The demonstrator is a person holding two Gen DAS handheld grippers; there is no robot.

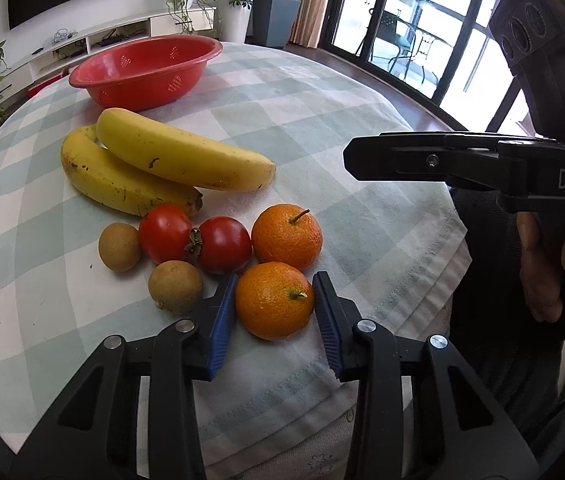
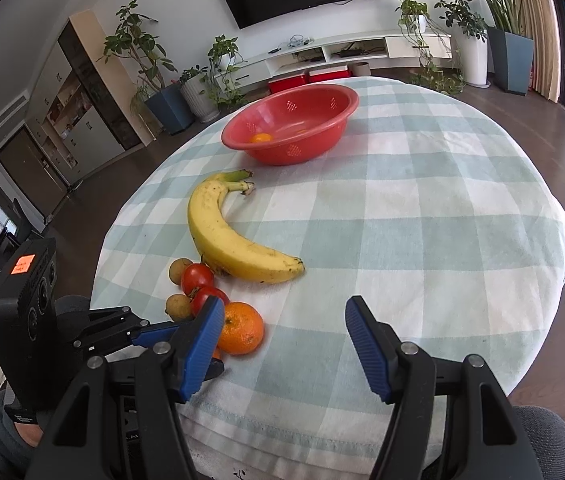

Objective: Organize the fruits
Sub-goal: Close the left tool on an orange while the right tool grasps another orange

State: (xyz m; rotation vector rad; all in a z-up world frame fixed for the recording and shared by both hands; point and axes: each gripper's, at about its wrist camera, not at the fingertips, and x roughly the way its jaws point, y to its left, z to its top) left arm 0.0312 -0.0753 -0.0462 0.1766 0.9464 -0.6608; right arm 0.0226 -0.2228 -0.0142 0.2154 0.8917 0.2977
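My left gripper (image 1: 274, 300) has its blue pads on both sides of the nearest orange (image 1: 273, 300) on the checked cloth, pads touching or almost touching it. Behind it lie a second orange (image 1: 286, 237), two tomatoes (image 1: 224, 243), two small brown fruits (image 1: 119, 246) and two bananas (image 1: 180, 156). The red basket (image 1: 146, 70) stands at the far side; in the right wrist view the basket (image 2: 290, 128) holds one orange (image 2: 261, 137). My right gripper (image 2: 282, 344) is open and empty above the cloth, right of the fruit pile, and shows in the left wrist view (image 1: 366, 158).
The round table's cloth (image 2: 422, 220) hangs over the near edge. The floor, potted plants (image 2: 170, 92) and a TV shelf lie beyond the table. Glass doors (image 1: 414, 28) stand to the right.
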